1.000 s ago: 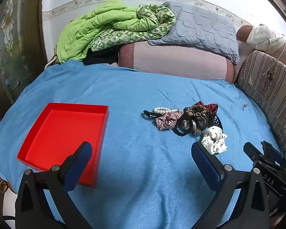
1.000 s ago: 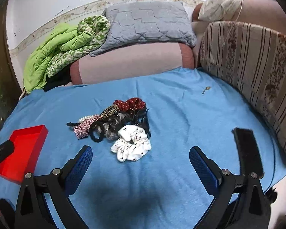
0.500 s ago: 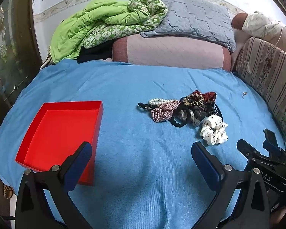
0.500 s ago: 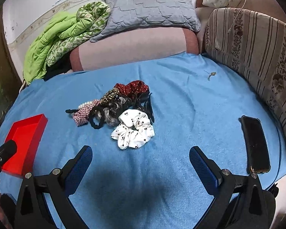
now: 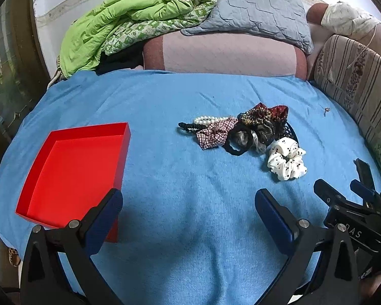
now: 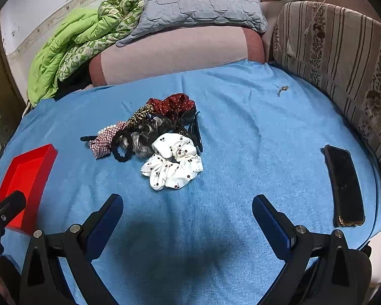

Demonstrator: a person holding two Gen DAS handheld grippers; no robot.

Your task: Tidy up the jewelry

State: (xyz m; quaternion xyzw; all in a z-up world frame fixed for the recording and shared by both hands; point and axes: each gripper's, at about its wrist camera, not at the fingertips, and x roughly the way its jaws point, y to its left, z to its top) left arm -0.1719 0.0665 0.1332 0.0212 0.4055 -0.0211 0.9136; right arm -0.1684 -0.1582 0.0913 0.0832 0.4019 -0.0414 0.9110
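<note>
A heap of hair accessories lies mid-bed on the blue sheet: a white dotted scrunchie (image 6: 172, 164) (image 5: 287, 161) nearest me, a black hair tie (image 6: 122, 146), a plaid scrunchie (image 5: 214, 133), a dark red scrunchie (image 6: 176, 104) and a pearl string (image 5: 207, 120). An empty red tray (image 5: 73, 170) (image 6: 25, 175) sits at the left. My left gripper (image 5: 189, 203) hovers open over bare sheet between tray and heap. My right gripper (image 6: 188, 207) is open just short of the white scrunchie, with nothing between its fingers.
A black phone (image 6: 344, 185) lies near the bed's right edge. A small metal trinket (image 6: 282, 89) sits alone toward the far right. Pillows (image 6: 175, 50) and a green quilt (image 5: 124, 23) line the headboard; a striped cushion (image 6: 343, 58) runs along the right.
Both grippers have risen and tilted down slightly, so the heap and tray sit lower and larger in view. Nothing on the bed has moved.
</note>
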